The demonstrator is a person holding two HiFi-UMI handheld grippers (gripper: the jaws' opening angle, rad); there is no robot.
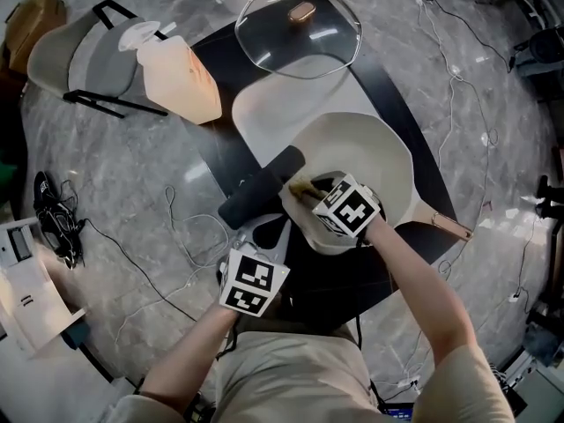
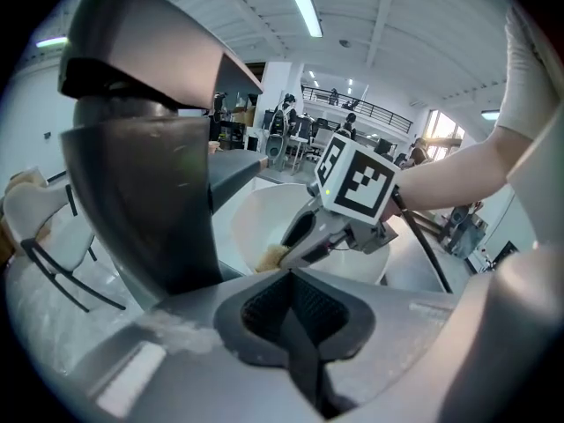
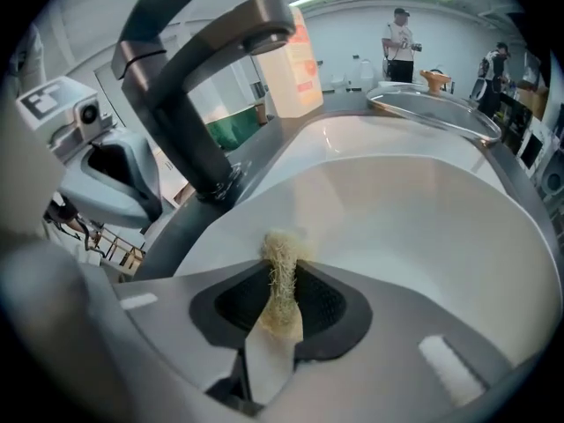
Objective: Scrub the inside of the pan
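A white-lined pan point(image 1: 361, 148) with a long dark grey handle point(image 1: 263, 188) sits on the black table point(image 1: 352, 276). My right gripper point(image 1: 310, 192) reaches into the pan at its near left wall and is shut on a yellowish fibrous scrubber point(image 1: 301, 186). In the right gripper view the scrubber point(image 3: 282, 276) sticks out from between the pads against the pan's inner wall point(image 3: 423, 227). My left gripper point(image 1: 264, 234) sits just under the handle point(image 2: 150, 174), shut, with nothing showing between its pads point(image 2: 264, 311). It looks at the right gripper point(image 2: 295, 241) and the scrubber point(image 2: 269, 256).
A glass lid point(image 1: 298, 29) lies at the table's far end, with a pale mat point(image 1: 264, 104) beside the pan. An orange-tinted soap jug point(image 1: 181, 73) stands at the table's left. A grey chair point(image 1: 79, 60), cables point(image 1: 176, 236) and shoes point(image 1: 55, 223) are on the floor.
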